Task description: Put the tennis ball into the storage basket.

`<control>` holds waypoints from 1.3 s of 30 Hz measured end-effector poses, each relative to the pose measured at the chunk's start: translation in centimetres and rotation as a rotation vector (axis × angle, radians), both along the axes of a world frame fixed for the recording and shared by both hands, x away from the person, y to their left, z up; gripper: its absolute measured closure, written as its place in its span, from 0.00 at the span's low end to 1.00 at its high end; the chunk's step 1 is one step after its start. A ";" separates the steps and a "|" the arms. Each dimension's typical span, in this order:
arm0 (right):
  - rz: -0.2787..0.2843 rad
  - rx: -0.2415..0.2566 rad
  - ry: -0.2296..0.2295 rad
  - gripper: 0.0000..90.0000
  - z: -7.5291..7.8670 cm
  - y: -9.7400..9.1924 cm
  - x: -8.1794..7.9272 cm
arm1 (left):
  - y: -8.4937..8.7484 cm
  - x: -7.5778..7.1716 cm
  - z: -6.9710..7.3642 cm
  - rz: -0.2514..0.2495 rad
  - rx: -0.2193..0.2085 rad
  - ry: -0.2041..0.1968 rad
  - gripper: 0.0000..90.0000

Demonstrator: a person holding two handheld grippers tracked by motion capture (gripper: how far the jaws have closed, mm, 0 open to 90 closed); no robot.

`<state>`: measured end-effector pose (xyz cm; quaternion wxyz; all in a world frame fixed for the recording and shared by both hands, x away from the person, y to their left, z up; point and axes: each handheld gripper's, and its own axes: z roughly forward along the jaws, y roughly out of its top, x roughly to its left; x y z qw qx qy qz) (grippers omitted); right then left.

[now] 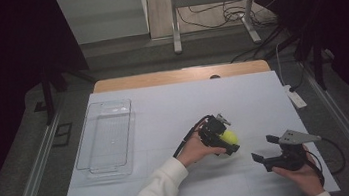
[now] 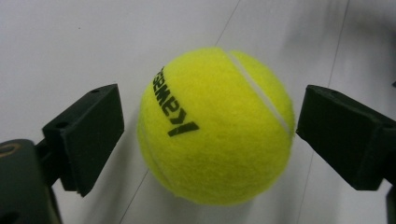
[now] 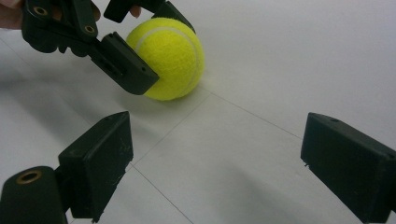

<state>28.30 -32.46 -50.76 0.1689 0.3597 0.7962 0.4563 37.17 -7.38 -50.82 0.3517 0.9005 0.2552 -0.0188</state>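
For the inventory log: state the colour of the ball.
Bright yellow-green ball with a white seam and black lettering, clearest in the left gripper view.

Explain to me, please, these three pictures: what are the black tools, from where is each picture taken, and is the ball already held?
No robot here: a person holds two hand tools, each ending in black tongs. The high view looks down on the white table. It shows the left tongs around a yellow tennis ball, the right tongs open over bare table, and a clear plastic tray at the left. The other two pictures come from cameras on the tools. In the left gripper view the jaws stand either side of the ball, with a gap on one side, so it is not yet gripped.
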 end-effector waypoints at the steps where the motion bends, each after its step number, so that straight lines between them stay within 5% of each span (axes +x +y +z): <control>1: 0.000 0.000 0.000 0.11 0.0 0.0 0.0 | 0.0 0.0 -0.1 -0.006 0.008 0.000 0.14; 7: 0.000 0.000 0.001 0.11 0.0 0.0 0.0 | 0.0 0.0 -0.3 -0.012 0.021 -0.001 0.28; 23: -0.001 -0.001 0.000 0.11 0.0 0.0 0.0 | 0.0 -0.2 -0.1 0.003 0.013 0.004 0.30; 39: -0.004 0.001 0.000 0.11 0.0 -0.1 0.0 | 0.7 -0.9 1.1 0.008 -0.019 -0.031 0.30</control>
